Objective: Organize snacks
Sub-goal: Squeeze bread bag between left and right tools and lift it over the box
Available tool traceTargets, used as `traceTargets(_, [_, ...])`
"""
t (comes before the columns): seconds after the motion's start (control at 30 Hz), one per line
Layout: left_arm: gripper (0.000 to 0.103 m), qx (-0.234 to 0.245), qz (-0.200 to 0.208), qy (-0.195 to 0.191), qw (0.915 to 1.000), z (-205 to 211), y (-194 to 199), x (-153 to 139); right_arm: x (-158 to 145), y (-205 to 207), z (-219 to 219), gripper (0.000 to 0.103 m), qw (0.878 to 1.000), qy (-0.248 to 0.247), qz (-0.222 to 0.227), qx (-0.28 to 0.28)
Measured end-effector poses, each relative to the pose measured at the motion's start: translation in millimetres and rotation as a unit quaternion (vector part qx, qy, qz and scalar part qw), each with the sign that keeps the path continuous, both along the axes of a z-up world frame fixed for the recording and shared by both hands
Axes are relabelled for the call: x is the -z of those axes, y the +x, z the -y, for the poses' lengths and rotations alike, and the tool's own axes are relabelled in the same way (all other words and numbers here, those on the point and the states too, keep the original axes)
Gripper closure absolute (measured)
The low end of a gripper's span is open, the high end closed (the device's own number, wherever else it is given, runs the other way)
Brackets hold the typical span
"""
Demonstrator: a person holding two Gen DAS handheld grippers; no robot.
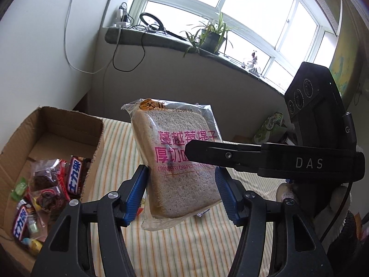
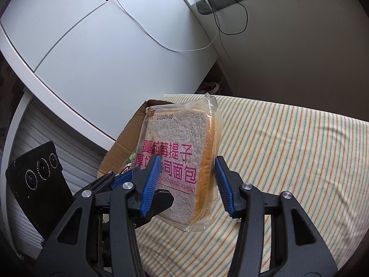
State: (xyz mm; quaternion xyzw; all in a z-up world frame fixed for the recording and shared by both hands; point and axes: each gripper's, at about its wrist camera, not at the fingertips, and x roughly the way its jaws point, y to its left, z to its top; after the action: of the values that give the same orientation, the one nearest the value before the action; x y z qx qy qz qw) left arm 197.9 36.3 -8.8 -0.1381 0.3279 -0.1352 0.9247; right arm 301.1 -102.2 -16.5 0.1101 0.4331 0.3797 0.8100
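A clear-wrapped slice of thick toast bread (image 1: 182, 161) with pink lettering hangs in the air above the striped cloth. My left gripper (image 1: 182, 191) is shut on it, one blue pad against each side edge. My right gripper (image 2: 186, 184) reaches in from the right, and one black finger (image 1: 207, 151) crosses the bread's printed face. In the right wrist view the bread (image 2: 175, 161) stands slantwise between widely spread pads. The left pad overlaps its face and the right pad sits beside the crust; I cannot tell if they press. The cardboard box (image 1: 57, 124) at the left holds several wrapped snacks (image 1: 53, 189).
The striped cloth (image 2: 288, 150) covers the surface below. A green snack bag (image 1: 272, 127) lies at the far right. A white cabinet (image 2: 103, 46) stands behind the box (image 2: 124, 147). The windowsill (image 1: 161, 41) carries cables and a potted plant (image 1: 212, 37).
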Motion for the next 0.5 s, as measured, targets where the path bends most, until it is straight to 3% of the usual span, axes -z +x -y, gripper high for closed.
traceTargets(0.5, [0.043, -0.054, 0.029, -0.008, 0.9981, -70.4, -42.7, -12.5, -26.4, -30.4, -100.3, 0.052, 0.998, -0.022, 0.041, -0.053])
